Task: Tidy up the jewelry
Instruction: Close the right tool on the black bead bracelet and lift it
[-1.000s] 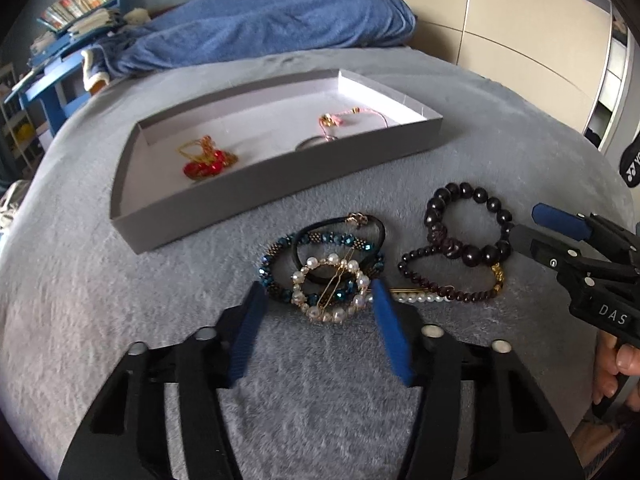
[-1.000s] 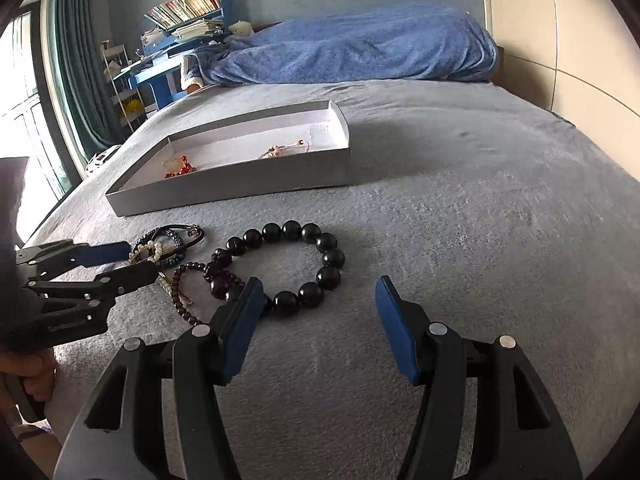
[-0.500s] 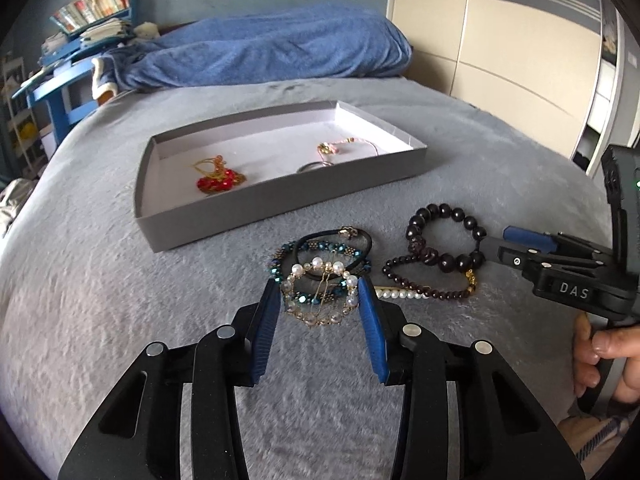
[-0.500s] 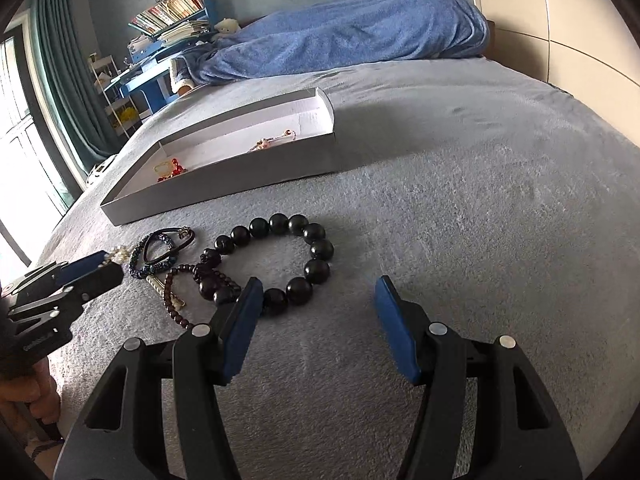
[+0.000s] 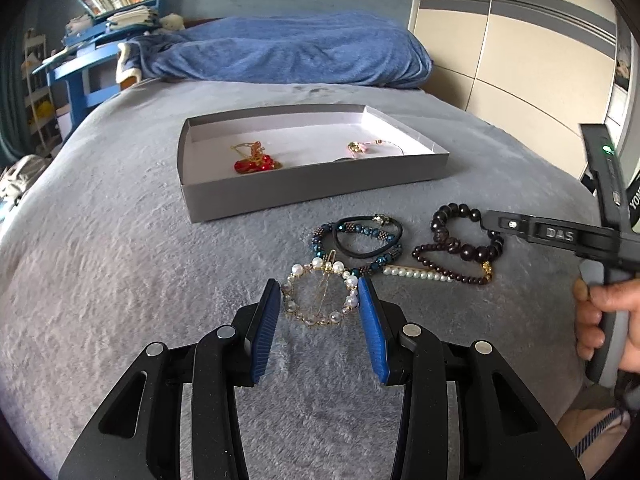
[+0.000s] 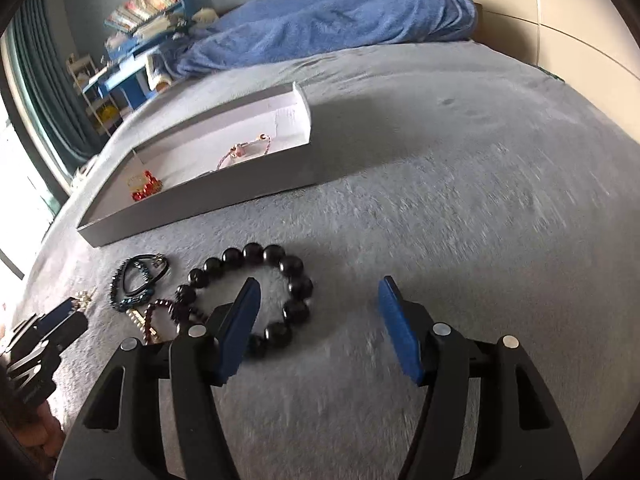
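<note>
Grey card tray point(image 5: 312, 188) on the plush bed cover point(image 5: 120, 280), holding only two pieces so far: red-and-gold ornament point(image 5: 254, 164) towards its left, pink chain piece point(image 5: 360, 147) towards its right; plenty of bare floor between them.

Most of the sorting not yet done, by the look of it; still out on the cover, just in front of the tray: blue beaded bracelet point(image 5: 320, 240) with a black cord band point(image 5: 368, 248) lying across it, large dark bead bracelet point(image 5: 468, 250), thinner dark-bead strand point(image 5: 440, 276) tangled against that, and a pearl bar pin point(image 5: 416, 274) between the heaps.

Next in hand, apparently, the pearl bracelet point(image 5: 298, 270): sitting between the blue pads of the left gripper point(image 5: 318, 292), jaws drawn in on its two sides and seemingly pressing it (a light clamp, judged from pearls flush against the right pad); one edge near or still touching the blue beads; tray well apart from it.

Right gripper point(image 6: 320, 284) with jaws apart and nothing between them, poised low over bare cover, its left finger overlapping the near side of the large dark bead bracelet in its own view.

Hard to make out: whether the pearl bracelet is off the cover or resting on it; whether a gold pin across it is part of it or separate; a dark curve at the tray's front wall, mostly hidden; right wrist view smeared with blur; person cut off, only fingers on the right handle visible.
</note>
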Demonstrator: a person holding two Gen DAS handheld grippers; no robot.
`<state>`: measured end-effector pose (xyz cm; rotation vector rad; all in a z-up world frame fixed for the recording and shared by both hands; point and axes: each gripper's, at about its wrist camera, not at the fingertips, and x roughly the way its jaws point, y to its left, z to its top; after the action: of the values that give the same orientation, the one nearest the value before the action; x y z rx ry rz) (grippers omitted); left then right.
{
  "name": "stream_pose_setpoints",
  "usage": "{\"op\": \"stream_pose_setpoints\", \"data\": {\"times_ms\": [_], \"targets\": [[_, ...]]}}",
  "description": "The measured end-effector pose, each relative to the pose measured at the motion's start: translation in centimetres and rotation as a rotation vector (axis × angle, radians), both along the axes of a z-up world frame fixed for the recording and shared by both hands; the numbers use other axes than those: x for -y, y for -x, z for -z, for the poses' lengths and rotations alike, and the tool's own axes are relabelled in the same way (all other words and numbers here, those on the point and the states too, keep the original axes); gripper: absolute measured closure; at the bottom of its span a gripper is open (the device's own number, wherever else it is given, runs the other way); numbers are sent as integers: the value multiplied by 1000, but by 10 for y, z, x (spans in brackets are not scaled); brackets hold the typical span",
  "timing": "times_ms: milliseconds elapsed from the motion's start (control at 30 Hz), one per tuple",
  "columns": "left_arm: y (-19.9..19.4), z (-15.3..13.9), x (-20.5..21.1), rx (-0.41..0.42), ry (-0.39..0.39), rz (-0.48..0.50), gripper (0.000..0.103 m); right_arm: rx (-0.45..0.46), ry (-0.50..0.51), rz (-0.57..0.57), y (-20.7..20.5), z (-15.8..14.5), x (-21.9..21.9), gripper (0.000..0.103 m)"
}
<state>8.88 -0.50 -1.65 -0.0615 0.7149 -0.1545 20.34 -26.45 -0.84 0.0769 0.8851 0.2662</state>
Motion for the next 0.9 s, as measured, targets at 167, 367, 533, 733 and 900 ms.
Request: {"op": "stream_pose_setpoints", "data": {"times_ms": [167, 367, 533, 733, 900], "targets": [[1, 0, -5, 6, 25, -7, 62, -9, 53, -31, -5, 11, -12, 59], [0, -1, -3, 5, 19, -4, 62, -12, 47, -44, -5, 13, -12, 61], [0, -1, -3, 5, 18, -9, 62, 4, 31, -54, -1, 12, -11, 85], [1, -1, -4, 11, 10, -22, 62, 18, -31, -53, 4, 10, -3, 89], [2, -2, -9, 20, 28, -37, 62, 69, -46, -69, 14, 3, -4, 89]]}}
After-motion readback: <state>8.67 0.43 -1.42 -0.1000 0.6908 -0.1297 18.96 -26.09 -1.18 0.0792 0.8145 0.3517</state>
